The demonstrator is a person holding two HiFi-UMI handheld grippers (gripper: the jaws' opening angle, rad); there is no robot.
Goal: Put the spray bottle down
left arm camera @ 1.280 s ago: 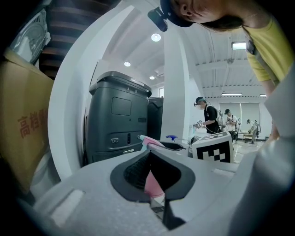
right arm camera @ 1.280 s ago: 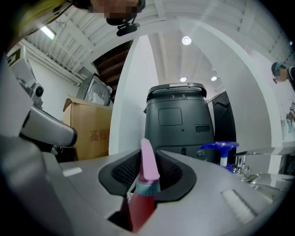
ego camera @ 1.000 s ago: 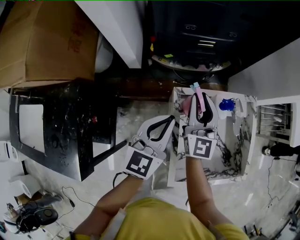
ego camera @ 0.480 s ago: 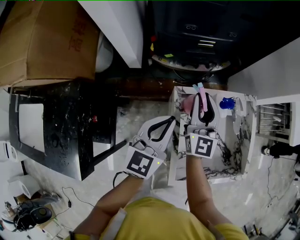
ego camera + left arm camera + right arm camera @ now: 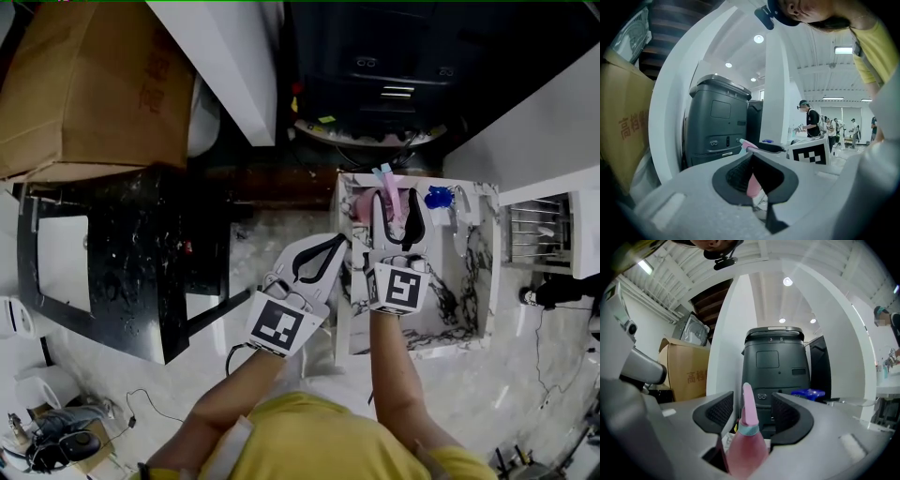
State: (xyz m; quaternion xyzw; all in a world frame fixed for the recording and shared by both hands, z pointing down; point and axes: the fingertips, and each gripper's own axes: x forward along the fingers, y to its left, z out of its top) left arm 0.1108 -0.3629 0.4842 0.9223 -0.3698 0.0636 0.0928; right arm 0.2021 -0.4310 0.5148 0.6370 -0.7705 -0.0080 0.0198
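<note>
A pink spray bottle [image 5: 395,199] with a pale collar stands upright on the small marble-topped stand [image 5: 459,300]. My right gripper [image 5: 399,208] is around it. Its jaws have just been opening. In the right gripper view the bottle [image 5: 746,427] rises between the two dark pads with a gap on each side, so they do not press on it. My left gripper [image 5: 339,242] hovers just left of the stand, shut and empty. In the left gripper view, the bottle [image 5: 752,185] shows as a pink patch past the left gripper [image 5: 757,176].
A blue object [image 5: 437,197] lies on the stand right of the bottle. A dark grey bin [image 5: 774,362] stands beyond it. A black marble table [image 5: 131,253] and a cardboard box [image 5: 94,84] are at the left, a white rack [image 5: 534,234] at the right.
The right gripper's jaws now stand wider apart around the bottle. Both hands stay in nearly the same place. The head view has slid slightly.
</note>
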